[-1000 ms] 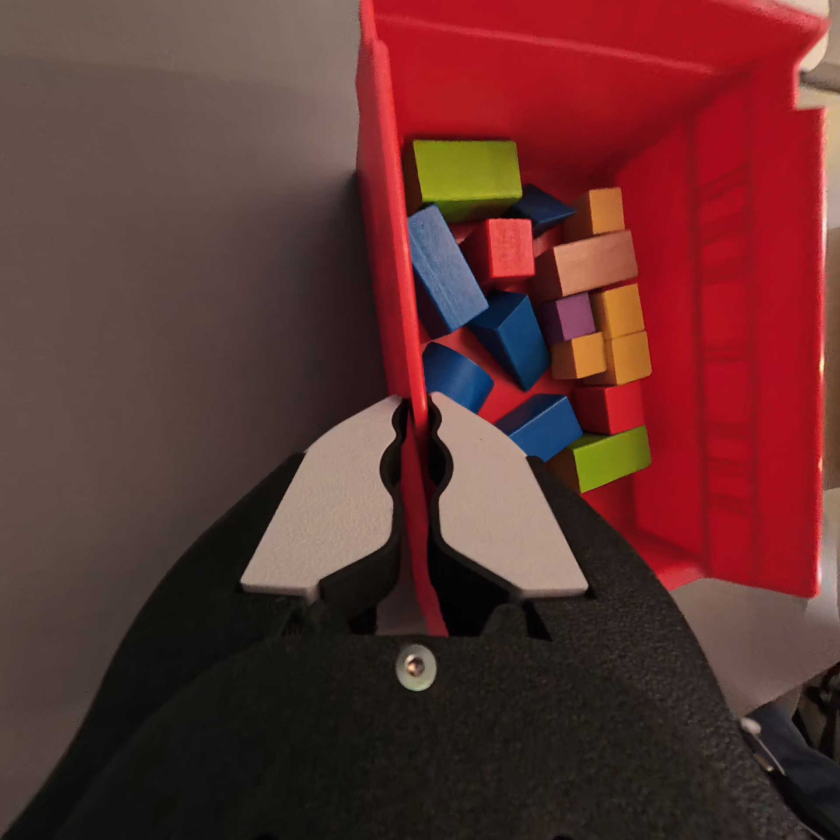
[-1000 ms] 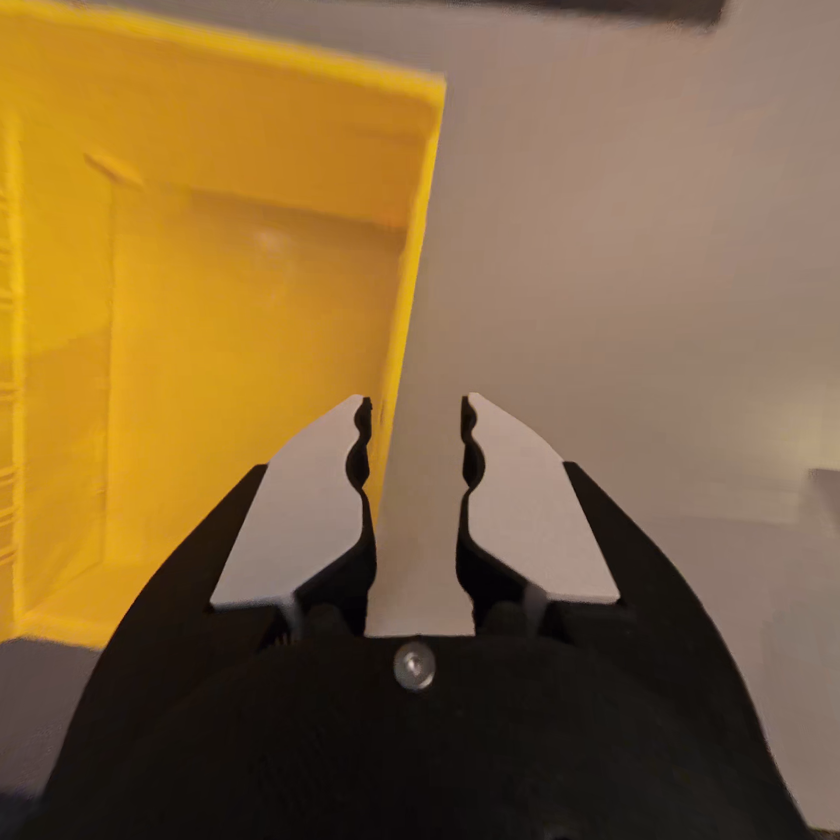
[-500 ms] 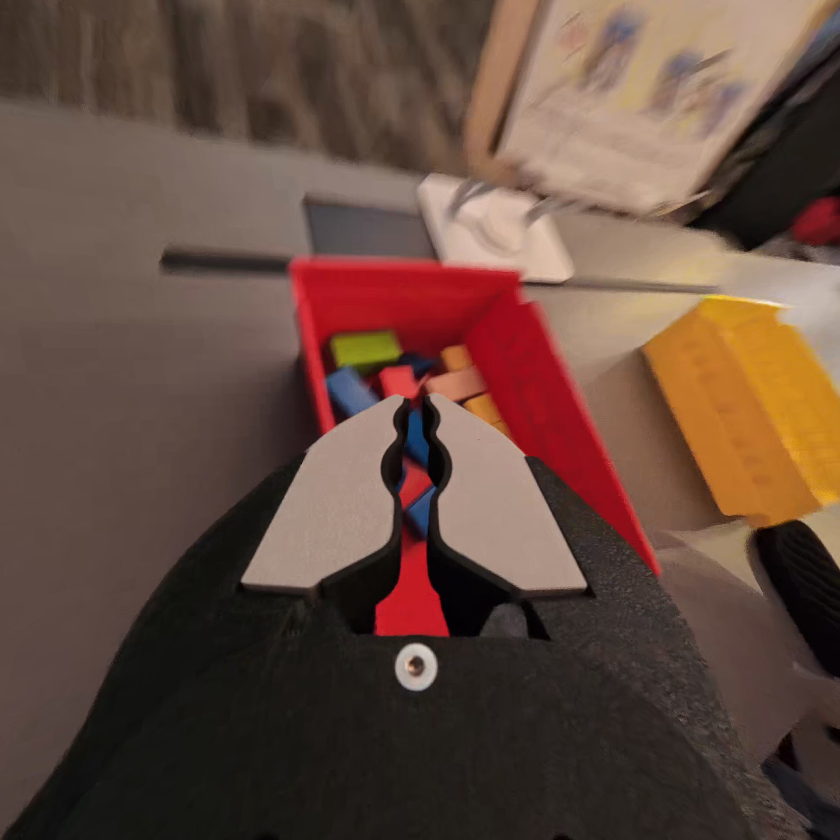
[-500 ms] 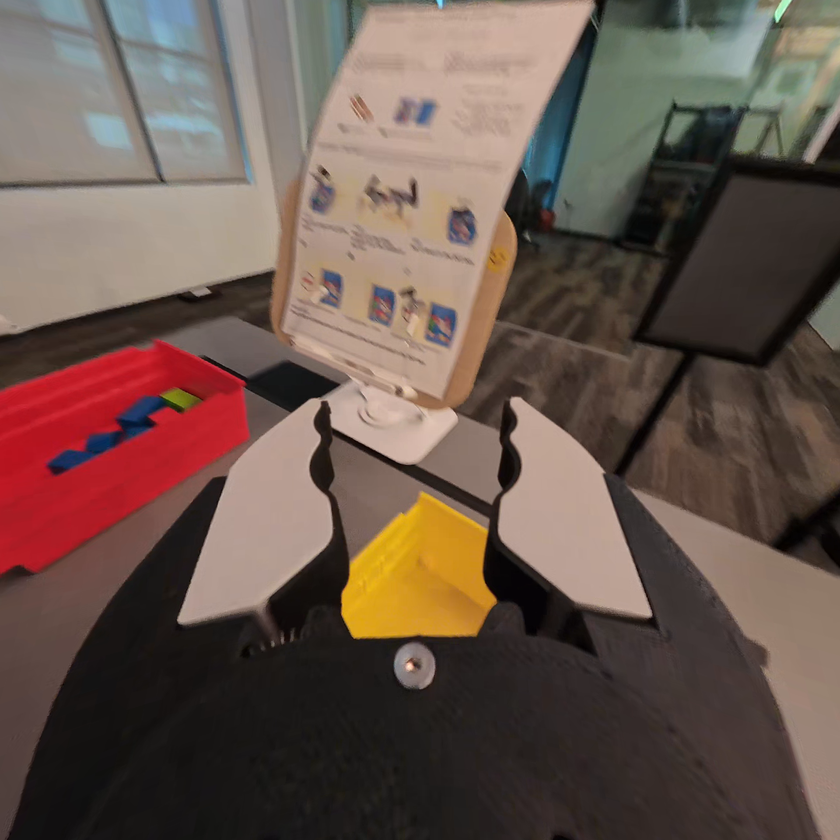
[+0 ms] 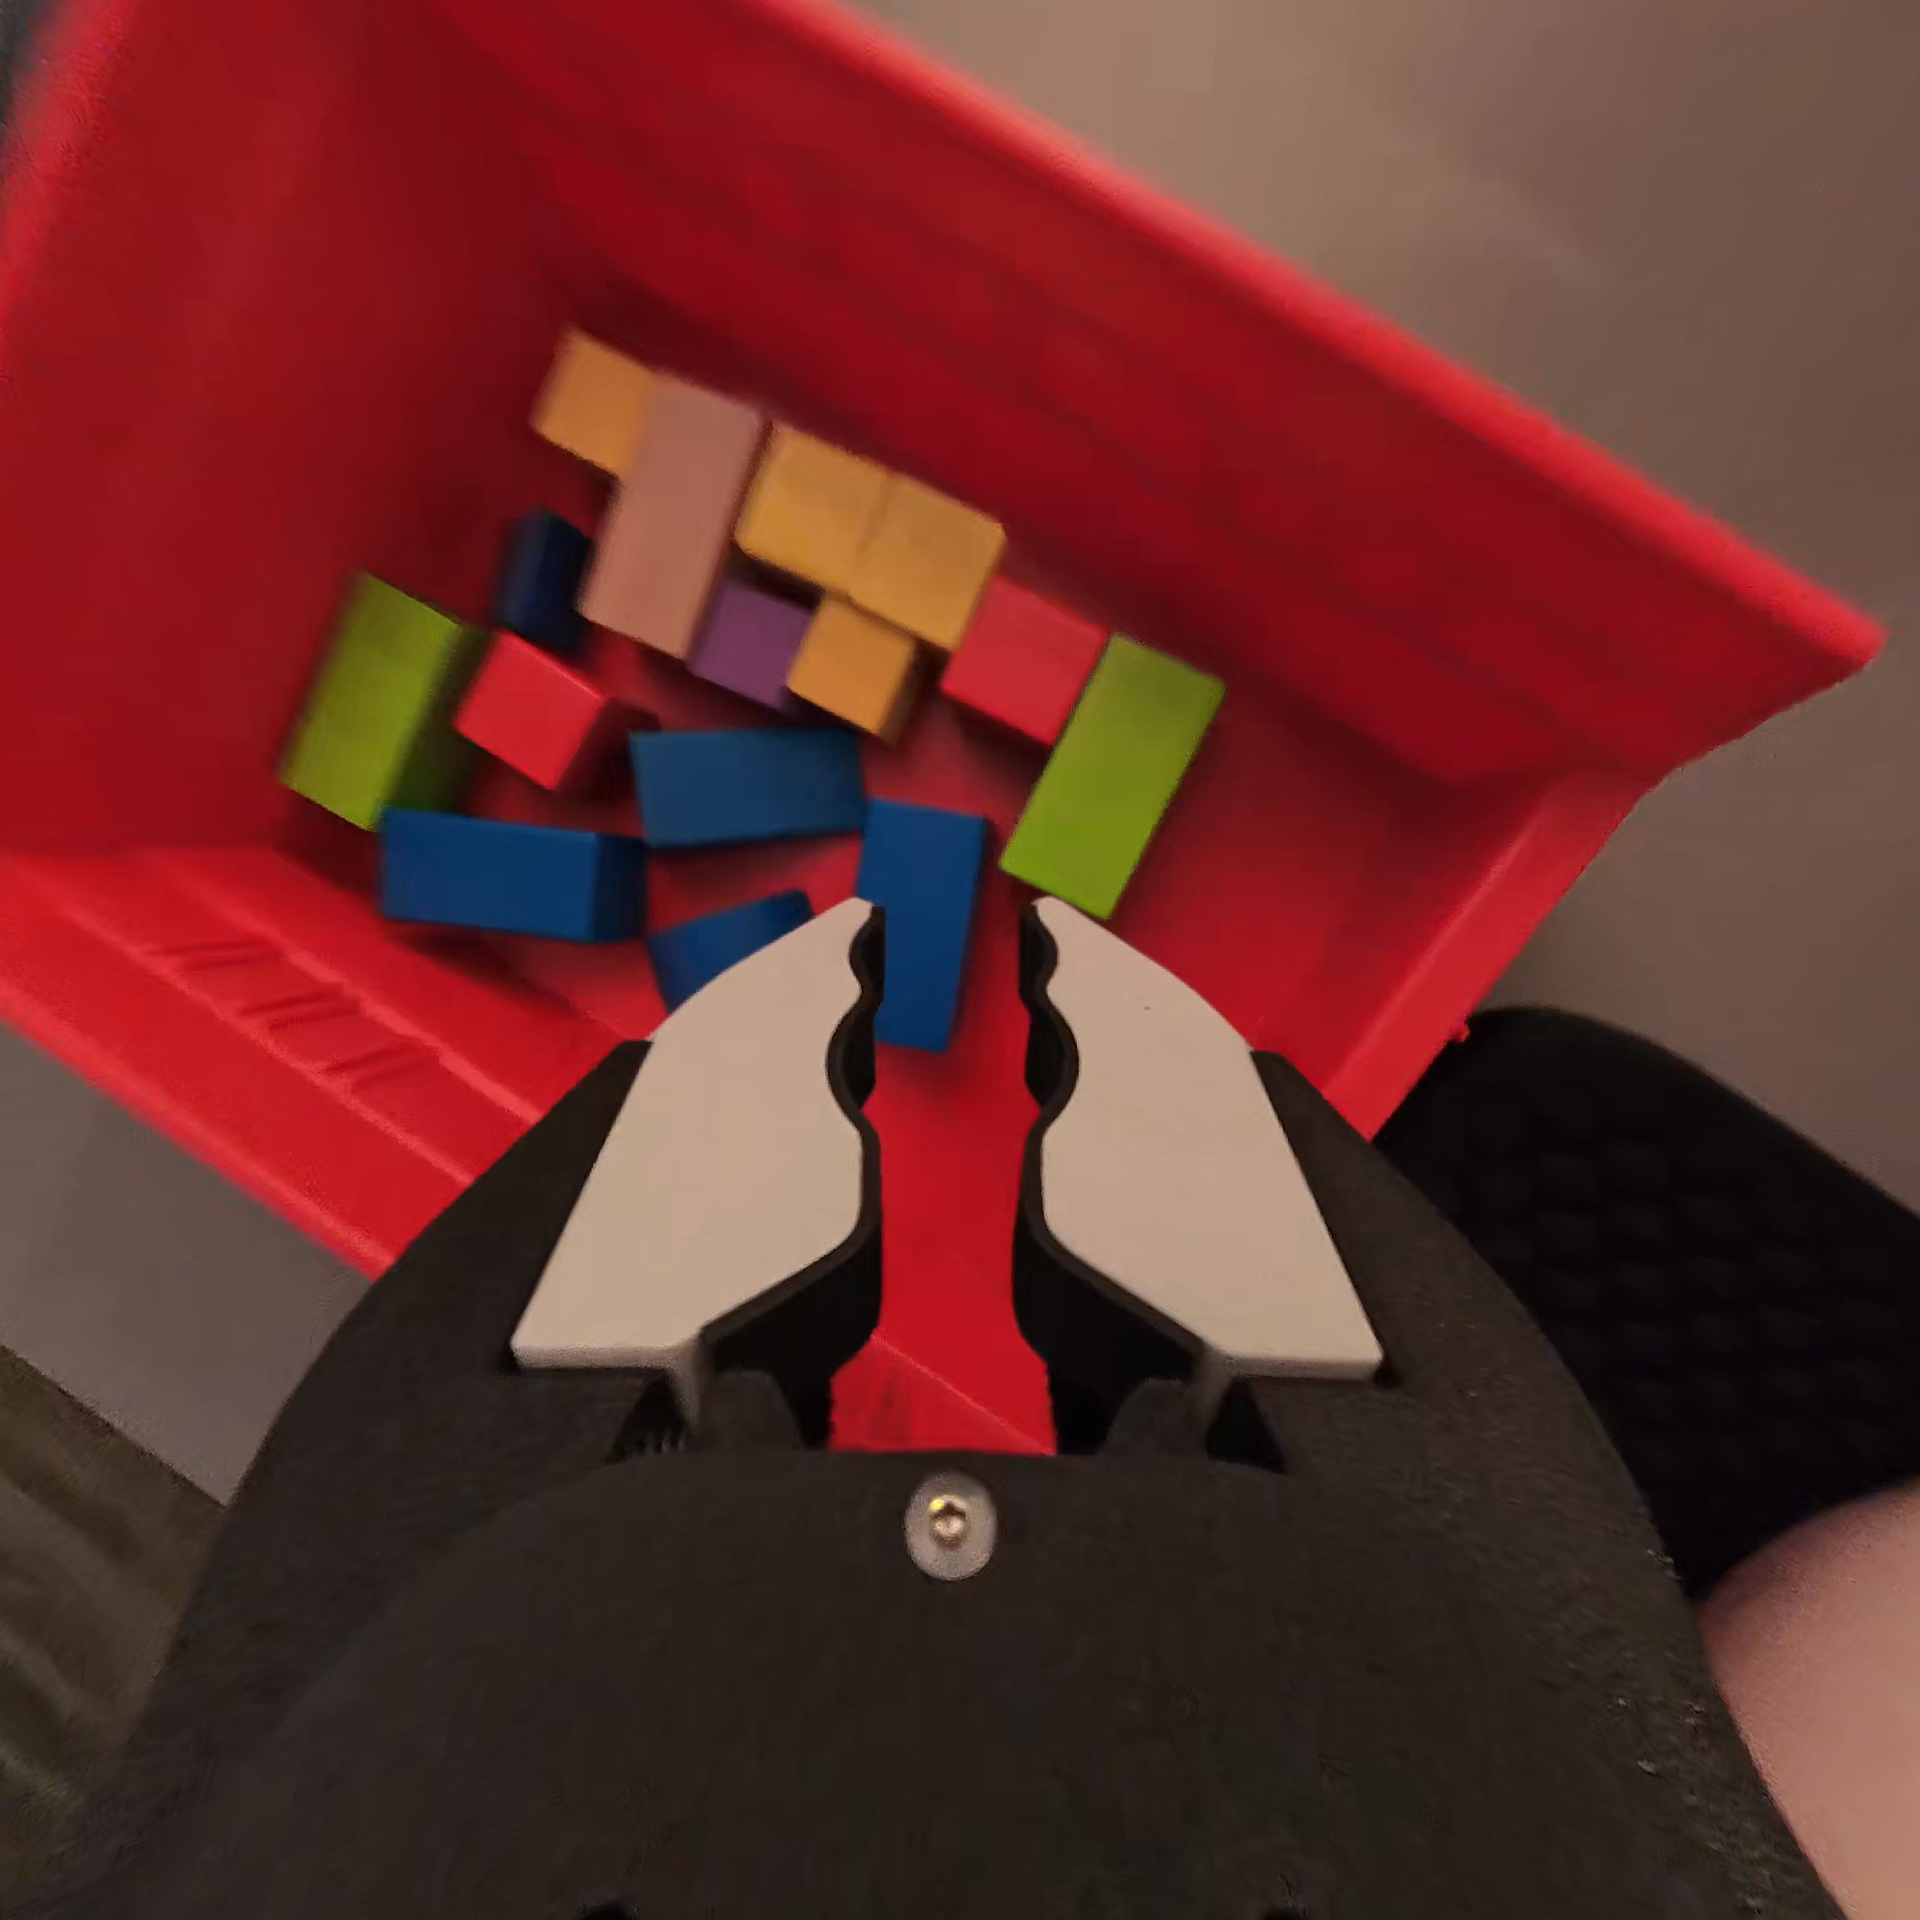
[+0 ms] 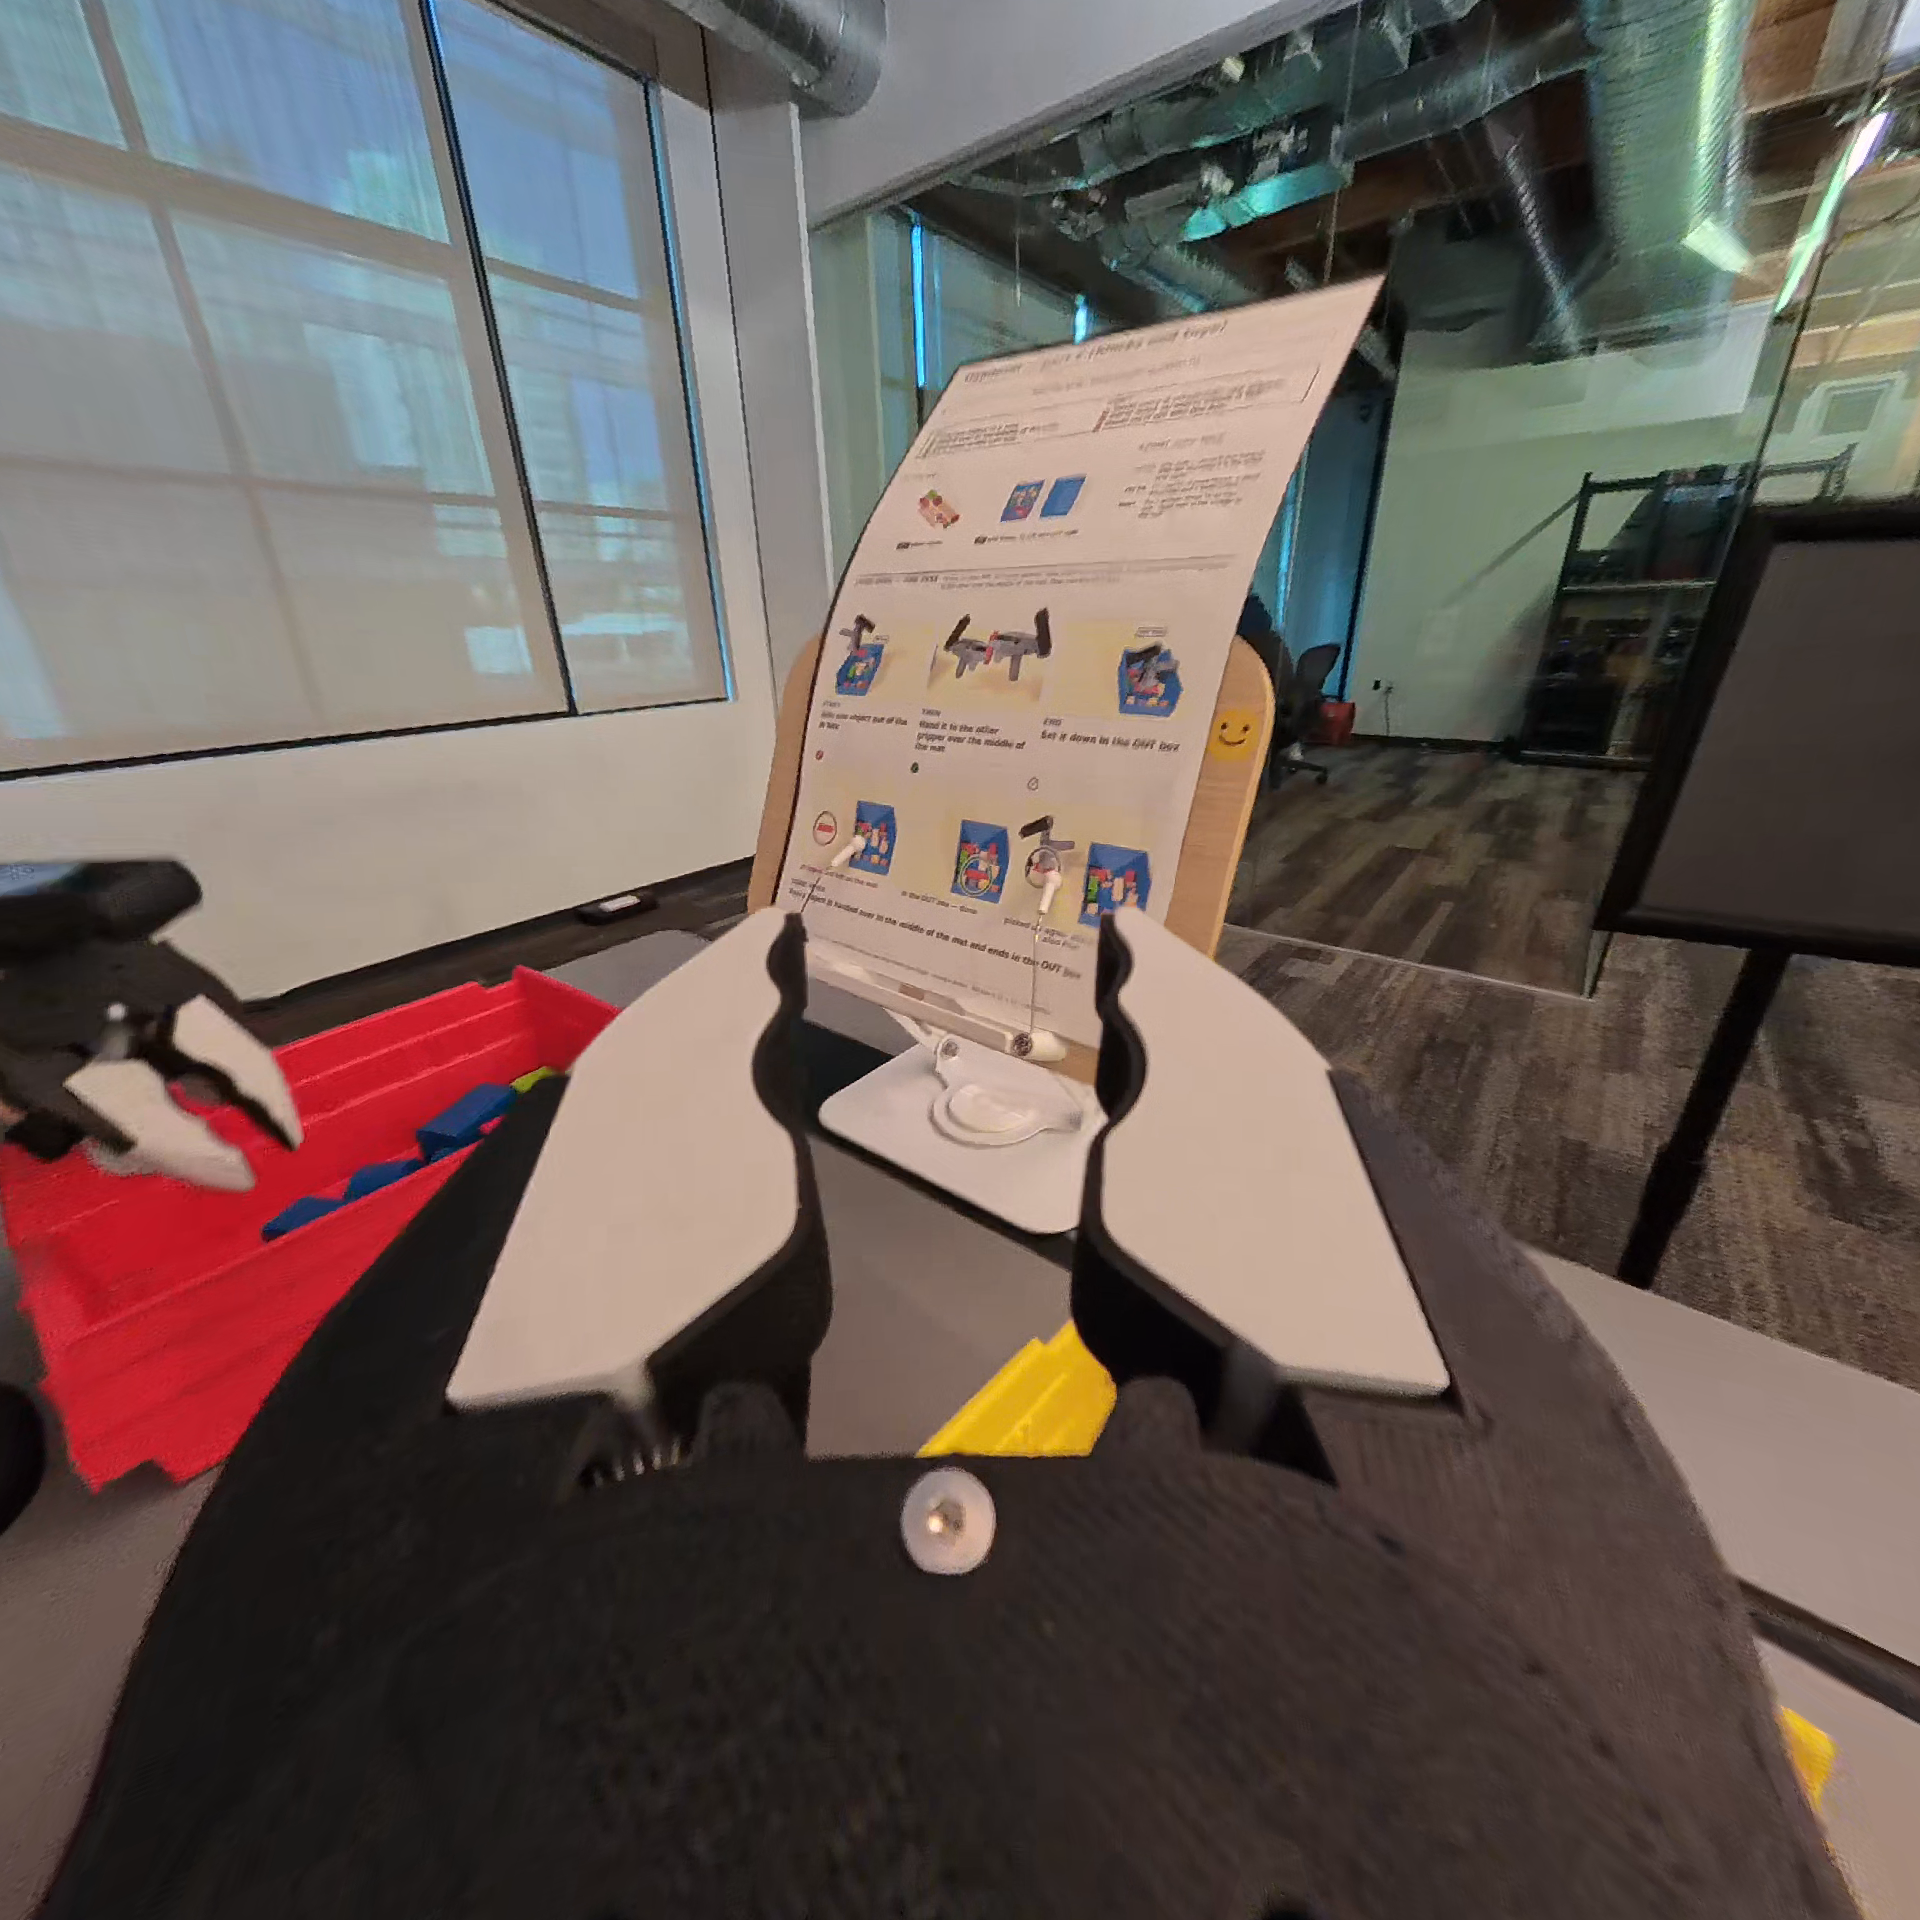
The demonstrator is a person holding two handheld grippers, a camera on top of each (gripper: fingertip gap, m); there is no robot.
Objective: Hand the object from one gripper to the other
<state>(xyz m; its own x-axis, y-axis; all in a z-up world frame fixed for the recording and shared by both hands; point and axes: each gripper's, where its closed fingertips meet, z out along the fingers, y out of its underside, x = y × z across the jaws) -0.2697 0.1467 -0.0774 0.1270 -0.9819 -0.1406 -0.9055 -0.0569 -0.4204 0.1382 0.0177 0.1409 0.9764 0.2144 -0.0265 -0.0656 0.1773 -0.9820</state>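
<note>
Both claws are empty. Left claw (image 5: 951, 914) hovers over the red bin (image 5: 1351, 499), its jaws a little apart with nothing between them, tips just above a blue block (image 5: 920, 914) among the coloured blocks on the bin floor. Two green blocks (image 5: 1112, 774) lie at either side of the pile, orange ones (image 5: 873, 530) farther in. Right claw (image 6: 951, 961) has its jaws wide apart above the grey worktop (image 6: 935, 1309), a corner of the yellow bin (image 6: 1029, 1397) showing between its fingers. Beyond it stands an instruction sheet (image 6: 1060, 644) on a white stand. Far left, the red bin holds the blocks.
</note>
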